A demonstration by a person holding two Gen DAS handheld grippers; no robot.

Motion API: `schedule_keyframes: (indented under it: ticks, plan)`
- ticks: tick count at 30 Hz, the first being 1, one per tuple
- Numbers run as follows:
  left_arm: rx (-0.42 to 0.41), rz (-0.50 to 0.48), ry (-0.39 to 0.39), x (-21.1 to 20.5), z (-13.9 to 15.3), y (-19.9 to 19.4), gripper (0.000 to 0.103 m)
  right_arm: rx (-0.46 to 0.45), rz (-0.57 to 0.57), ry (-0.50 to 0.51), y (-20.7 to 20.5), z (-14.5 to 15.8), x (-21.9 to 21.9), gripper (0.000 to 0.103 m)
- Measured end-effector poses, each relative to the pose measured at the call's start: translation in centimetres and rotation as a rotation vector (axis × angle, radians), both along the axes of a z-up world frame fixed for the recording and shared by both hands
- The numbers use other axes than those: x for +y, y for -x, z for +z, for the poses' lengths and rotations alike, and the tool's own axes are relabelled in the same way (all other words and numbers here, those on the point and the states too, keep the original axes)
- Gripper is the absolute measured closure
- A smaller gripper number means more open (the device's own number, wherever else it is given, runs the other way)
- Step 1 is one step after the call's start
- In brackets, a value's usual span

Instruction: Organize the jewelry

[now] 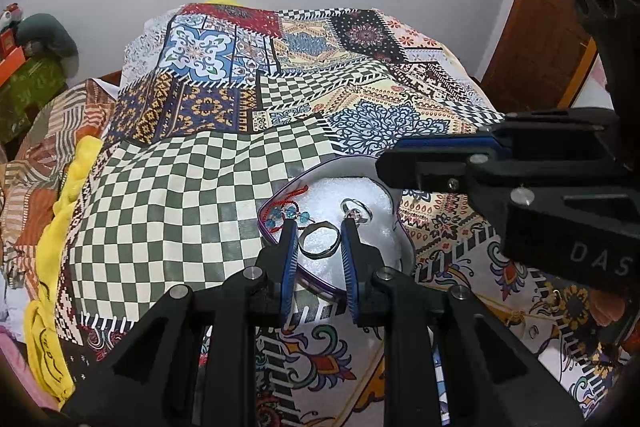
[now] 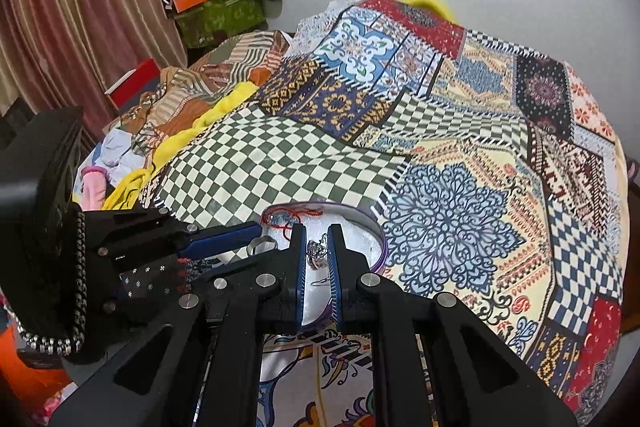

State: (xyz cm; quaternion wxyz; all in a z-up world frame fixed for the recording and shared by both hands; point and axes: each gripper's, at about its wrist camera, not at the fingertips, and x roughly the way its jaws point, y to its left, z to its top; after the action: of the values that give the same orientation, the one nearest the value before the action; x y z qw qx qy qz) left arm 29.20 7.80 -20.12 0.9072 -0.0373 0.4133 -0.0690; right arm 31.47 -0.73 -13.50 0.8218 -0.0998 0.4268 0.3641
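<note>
Patchwork bedspread (image 1: 208,163) on a bed, white wall behind, clutter off to the left. Purple-rimmed box (image 1: 276,241) with a white foam liner sits directly ahead of both my tools.

Progress: mid-task, by my read. Already lying in the box: red cord bracelet with blue beads (image 1: 286,213), just ahead-left of my left tips, and a small silver ring piece (image 1: 355,211) on the foam ahead-right of them. More may be outside the box; a thin gold chain (image 1: 516,315) seems to lie on the bedspread off to my right, too small to be sure.

Left hand-held gripper (image 1: 320,231): jaws narrow but not closed, silver ring (image 1: 319,239) between the tips over the foam. Looks pinched at its sides; can't confirm contact on both pads.

Right hand-held gripper (image 2: 317,241): nearly pressed together, pinching a small ornate silver item (image 2: 316,250), likely an earring, hook dangling below, over the box.

Left to do: lower both pieces onto the foam, release.
</note>
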Motion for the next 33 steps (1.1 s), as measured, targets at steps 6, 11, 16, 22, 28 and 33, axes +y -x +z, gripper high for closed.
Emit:
schedule_keyframes:
  ticks: [6,11,16,22,28,33]
  plan:
    - [0.019,-0.008,0.009,0.1,-0.4,-0.2,0.083,0.016,0.007,0.006,0.2,-0.5,-0.1,0.094]
    - [0.019,-0.021,-0.004,-0.3,-0.3,0.1,0.083,0.042,0.017,0.013,0.2,-1.0,0.1,0.094]
    - [0.007,-0.024,-0.004,-0.2,0.2,1.1,0.083,0.057,0.021,0.013,0.4,-1.2,0.2,0.094]
    - [-0.007,-0.015,0.007,0.6,0.9,1.9,0.083,0.066,0.012,0.008,0.3,-1.2,0.2,0.094]
    - [-0.022,0.013,0.014,1.4,1.4,2.0,0.083,0.071,0.013,0.011,0.4,-1.4,0.1,0.094]
    - [-0.043,0.068,0.024,3.7,2.1,2.9,0.083,0.072,0.033,0.028,0.8,-1.7,0.6,0.094]
